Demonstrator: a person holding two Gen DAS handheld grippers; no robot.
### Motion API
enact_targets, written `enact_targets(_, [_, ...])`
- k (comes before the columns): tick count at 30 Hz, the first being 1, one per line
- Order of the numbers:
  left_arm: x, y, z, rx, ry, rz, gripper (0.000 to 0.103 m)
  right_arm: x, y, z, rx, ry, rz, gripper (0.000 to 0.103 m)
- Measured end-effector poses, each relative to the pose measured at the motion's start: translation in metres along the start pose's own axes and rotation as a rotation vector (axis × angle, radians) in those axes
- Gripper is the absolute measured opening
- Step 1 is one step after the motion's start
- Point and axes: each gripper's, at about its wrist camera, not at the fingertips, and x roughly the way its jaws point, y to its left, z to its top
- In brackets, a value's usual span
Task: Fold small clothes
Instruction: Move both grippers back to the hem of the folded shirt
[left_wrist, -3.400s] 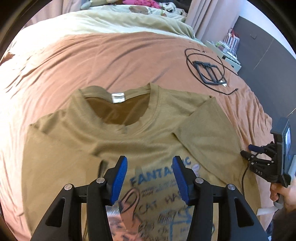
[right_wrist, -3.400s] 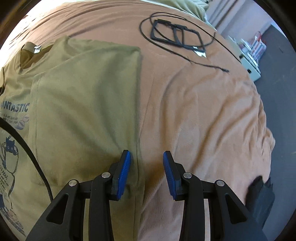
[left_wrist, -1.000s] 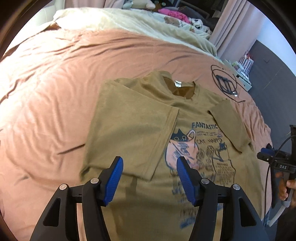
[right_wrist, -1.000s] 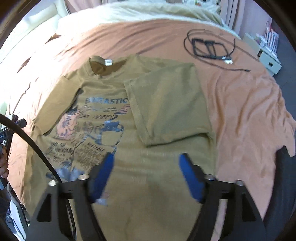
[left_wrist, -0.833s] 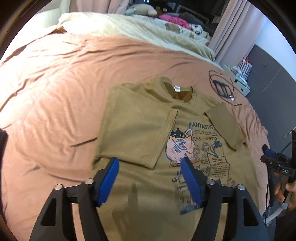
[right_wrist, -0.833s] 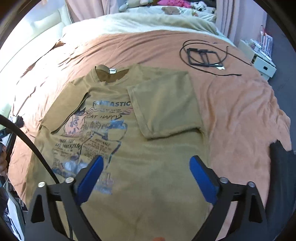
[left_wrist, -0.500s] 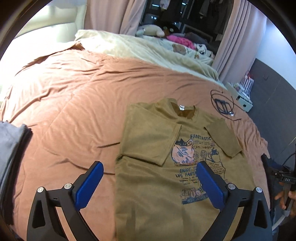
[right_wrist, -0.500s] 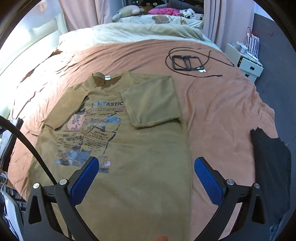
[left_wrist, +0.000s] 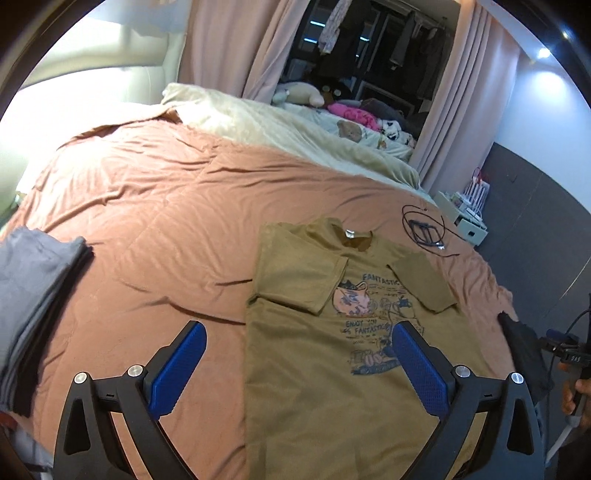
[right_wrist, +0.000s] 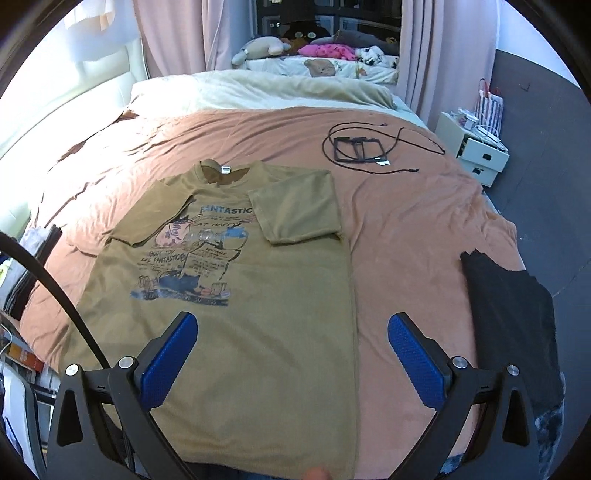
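A wide bed under a rust-pink cover (right_wrist: 406, 229) fills both views, with a cream blanket (right_wrist: 258, 92) bunched across its far end. Flat on the cover, print side up, lies the olive T-shirt (right_wrist: 280, 295), collar toward the far end; both short sleeves are folded inward onto the chest, one either side of the cat print, and its hem reaches the near edge of the bed. To the right of the shirt in the right wrist view a black garment (right_wrist: 513, 314) lies at the bed's edge, apart from the shirt. In the left wrist view a stack of grey folded cloth (left_wrist: 33, 295) sits at the left, blurred, so its pieces cannot be counted. Beyond the shirt's collar, well apart from it, a black cable loops around a small black frame (right_wrist: 360, 149). The left gripper (left_wrist: 297, 363) hangs above the shirt's left edge, its jaws just opened to full spread with nothing between them. The right gripper (right_wrist: 291, 354) hangs over the shirt's lower right part, likewise just opened wide and empty.
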Motion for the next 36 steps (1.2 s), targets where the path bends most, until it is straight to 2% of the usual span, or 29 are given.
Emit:
enact_targets(10, [-0.045,-0.002,-0.042,0.095,-0.029,0.03,0.101,-0.03,-0.023,-0.059,0.026,-0.068,0.022,0.103])
enact_targets(19, [-0.067,-0.003,-0.085,0.123,0.013,-0.027,0.101,-0.055,-0.042,-0.111,0.064,-0.089,0.06,0.103])
enact_targets(27, [-0.08,0.01,-0.118,0.117,0.038,-0.053,0.101,-0.071,-0.043,-0.145,0.058,-0.092,0.038,0.103])
enact_targets(34, [-0.089,0.027,-0.152,0.108,0.072,-0.073,0.092,-0.068,-0.046,-0.172,0.069,-0.078,0.045,0.103])
enact_targets(36, [-0.088,0.031,-0.162,0.115,0.089,-0.081,0.088,-0.066,-0.05,-0.178,0.081,-0.076,0.055,0.1])
